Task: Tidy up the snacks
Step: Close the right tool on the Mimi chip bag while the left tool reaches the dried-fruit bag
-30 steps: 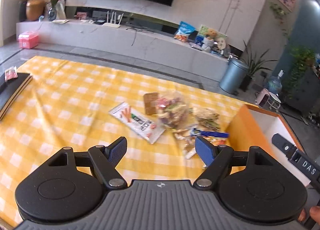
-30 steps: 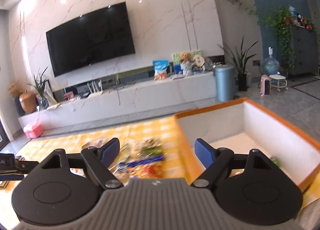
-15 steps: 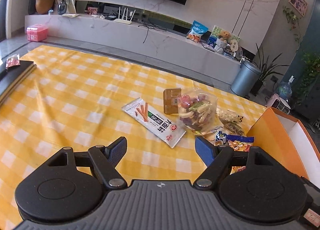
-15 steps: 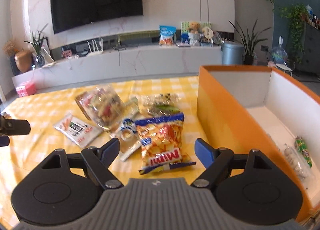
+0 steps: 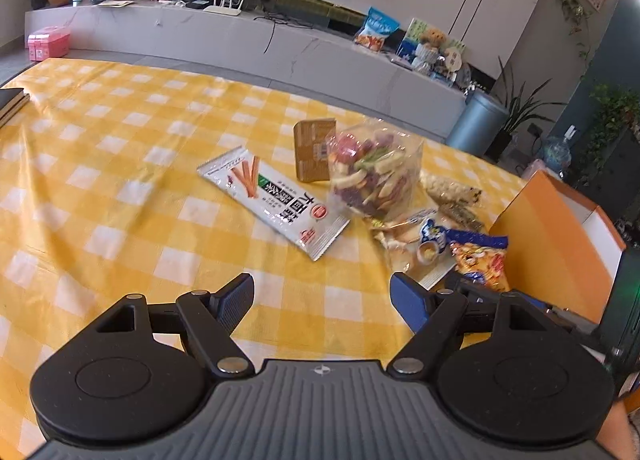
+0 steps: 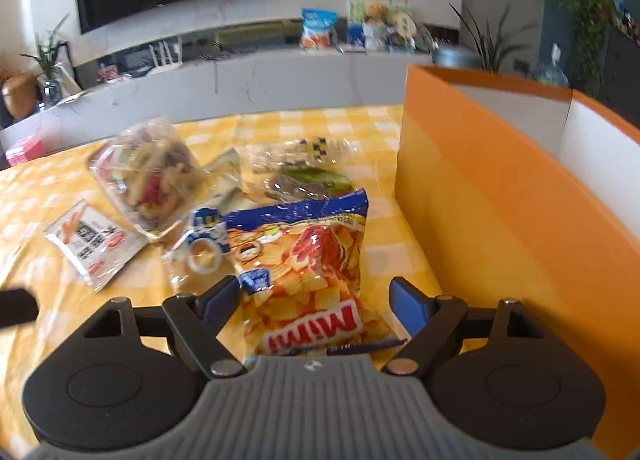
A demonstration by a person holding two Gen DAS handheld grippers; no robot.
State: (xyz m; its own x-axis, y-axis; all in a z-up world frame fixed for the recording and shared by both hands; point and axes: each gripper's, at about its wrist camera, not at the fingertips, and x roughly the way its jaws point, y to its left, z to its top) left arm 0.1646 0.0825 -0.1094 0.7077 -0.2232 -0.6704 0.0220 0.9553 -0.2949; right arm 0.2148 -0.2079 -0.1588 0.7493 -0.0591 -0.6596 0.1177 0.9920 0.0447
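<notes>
Right wrist view: the right gripper has its two blue fingers spread wide, and they pinch nothing. The chips bag with the red word "Mimi" lies flat on the yellow checked tablecloth directly under the gap between the fingers. Its near end reaches almost to the gripper body, and its blue far end points away. The left finger is over the bag's left edge; the right finger is over bare cloth, just beside the bag's right edge. Whether a finger touches the bag I cannot tell. Close on the right stands the orange box, white inside.

Beyond the chips bag lie a clear bag of mixed snacks, a white packet with stick pictures, a small packet with a blue cartoon figure and two more clear packets near the box.

In the left wrist view, the left gripper is also spread wide and empty, over bare cloth. The white packet and the clear bag lie ahead of it, well apart from its fingers. The chips bag is ahead to the right, next to the orange box. A brown packet leans behind the clear bag.
</notes>
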